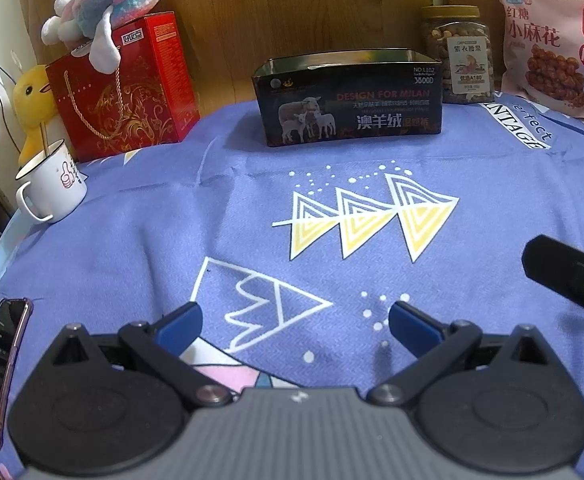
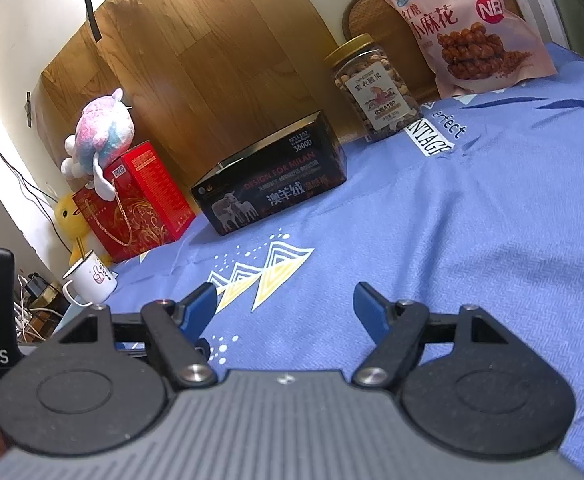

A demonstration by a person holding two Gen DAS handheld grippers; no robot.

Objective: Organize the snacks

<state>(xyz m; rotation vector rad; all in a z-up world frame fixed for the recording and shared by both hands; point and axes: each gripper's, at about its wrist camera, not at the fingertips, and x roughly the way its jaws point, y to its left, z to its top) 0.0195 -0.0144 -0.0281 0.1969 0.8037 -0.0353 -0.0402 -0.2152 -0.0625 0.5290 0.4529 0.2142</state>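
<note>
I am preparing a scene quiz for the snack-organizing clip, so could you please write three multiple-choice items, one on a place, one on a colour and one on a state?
1. Where does the nut jar stand?
A. Between the black box and the pink snack bag
B. Inside the white mug
C. On the red gift box

2. What colour is the jar's lid?
A. Green
B. Gold
C. Black

3. How do the left tongs and the right tongs stand?
A. Both shut on the bag
B. One holds the jar
C. Both open, holding nothing

Answers: 1 A, the jar sits beside the box with the bag on its other side; 2 B, the lid shows gold; 3 C, only tablecloth shows between the blue pads.
</note>
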